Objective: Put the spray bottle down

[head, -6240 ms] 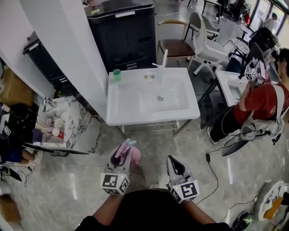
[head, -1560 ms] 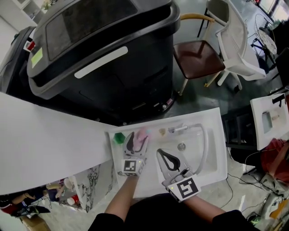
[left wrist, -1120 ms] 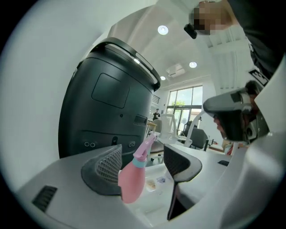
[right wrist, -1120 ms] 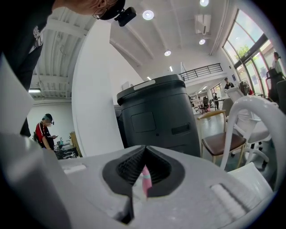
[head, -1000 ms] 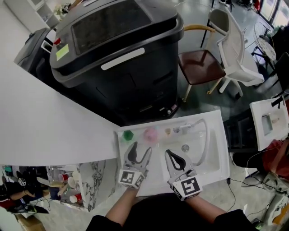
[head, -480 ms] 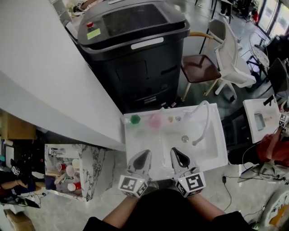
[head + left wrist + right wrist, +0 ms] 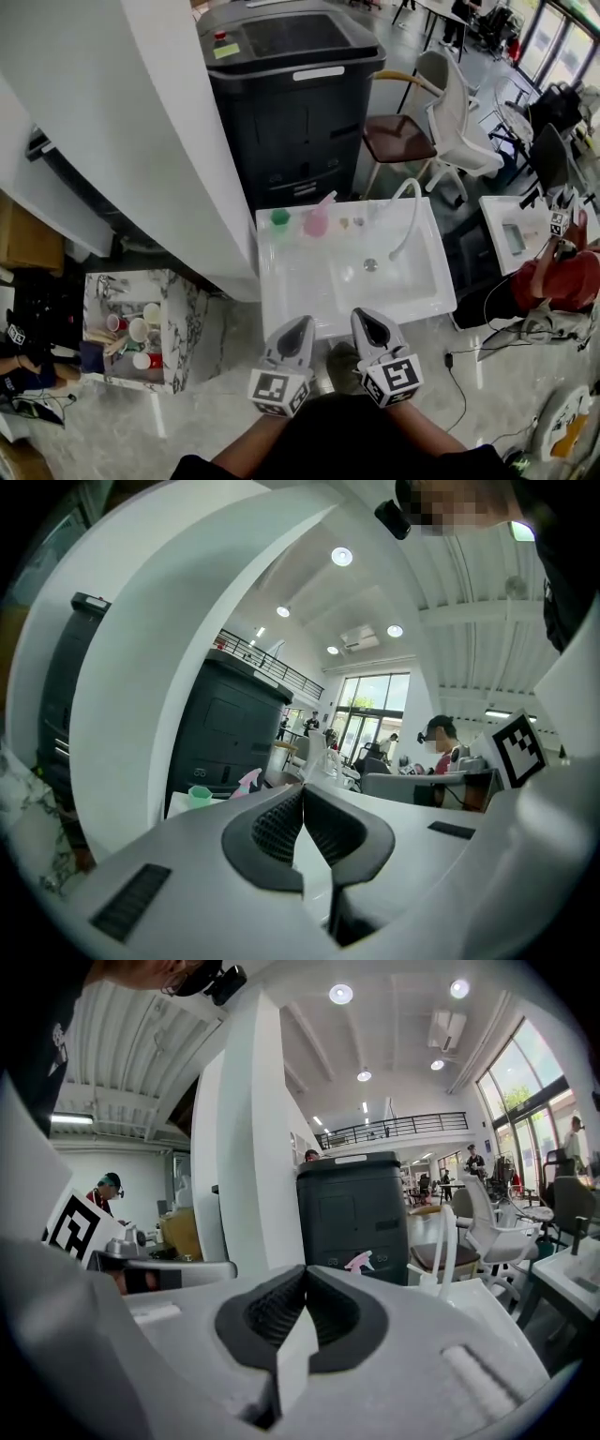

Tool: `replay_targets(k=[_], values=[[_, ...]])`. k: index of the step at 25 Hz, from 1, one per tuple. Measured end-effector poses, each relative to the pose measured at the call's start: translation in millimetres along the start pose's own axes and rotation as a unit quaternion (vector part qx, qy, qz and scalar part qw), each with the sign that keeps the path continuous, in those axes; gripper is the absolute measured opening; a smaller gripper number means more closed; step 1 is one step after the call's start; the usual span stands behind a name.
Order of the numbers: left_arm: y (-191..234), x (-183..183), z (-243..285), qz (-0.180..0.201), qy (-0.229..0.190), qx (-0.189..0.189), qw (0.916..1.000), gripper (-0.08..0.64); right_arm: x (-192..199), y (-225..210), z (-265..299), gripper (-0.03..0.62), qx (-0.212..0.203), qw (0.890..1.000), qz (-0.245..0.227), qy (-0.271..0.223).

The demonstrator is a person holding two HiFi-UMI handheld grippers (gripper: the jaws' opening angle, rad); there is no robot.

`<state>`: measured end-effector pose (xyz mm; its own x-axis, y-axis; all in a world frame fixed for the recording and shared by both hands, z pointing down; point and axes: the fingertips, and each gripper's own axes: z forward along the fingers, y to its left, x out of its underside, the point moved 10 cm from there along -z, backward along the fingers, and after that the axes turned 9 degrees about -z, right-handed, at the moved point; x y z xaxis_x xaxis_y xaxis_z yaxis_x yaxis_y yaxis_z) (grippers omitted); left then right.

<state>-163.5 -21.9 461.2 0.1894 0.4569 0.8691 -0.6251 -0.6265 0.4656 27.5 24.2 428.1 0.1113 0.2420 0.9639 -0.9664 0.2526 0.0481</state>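
Note:
The pink spray bottle (image 7: pixel 317 219) stands upright on the back ledge of the white sink (image 7: pixel 281 286), next to a green cup (image 7: pixel 279 218). It also shows small in the left gripper view (image 7: pixel 247 782) and in the right gripper view (image 7: pixel 358 1261). My left gripper (image 7: pixel 298 327) is shut and empty, held in front of the sink's near edge, well away from the bottle. My right gripper (image 7: pixel 367 322) hangs beside it, also shut with nothing in it.
A white curved faucet (image 7: pixel 406 214) rises over the basin. A large black bin (image 7: pixel 292 89) stands behind the sink, a white wall (image 7: pixel 122 122) to the left, chairs (image 7: pixel 441 103) to the right. A marble shelf with cups (image 7: pixel 141 328) sits at the lower left.
The left gripper let go of the spray bottle on the sink ledge and shut. Both grippers drew back from over the sink to in front of its near edge.

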Motion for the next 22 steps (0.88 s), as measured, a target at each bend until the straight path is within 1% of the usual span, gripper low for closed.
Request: replay_targets(k=[5, 9, 14, 22], values=[[-13, -1, -24, 0.003, -0.017, 0.001, 0.9998, 0.018, 2, 12, -24, -0.003, 0.015, 1.0, -0.004, 0.001], [-20, -7, -30, 0.009, -0.026, -0.005, 0.9996, 0.018, 2, 12, -31, -0.003, 0.019, 1.0, -0.006, -0.006], [-27, -15, -22, 0.021, -0.034, -0.006, 0.9992, 0.018, 0, -5, -36, -0.003, 0.033, 0.999, -0.004, -0.012], [-30, -17, -3, 0.024, -0.028, -0.006, 0.9993, 0.018, 4, -27, -42, -0.003, 0.051, 0.999, 0.013, -0.005]])
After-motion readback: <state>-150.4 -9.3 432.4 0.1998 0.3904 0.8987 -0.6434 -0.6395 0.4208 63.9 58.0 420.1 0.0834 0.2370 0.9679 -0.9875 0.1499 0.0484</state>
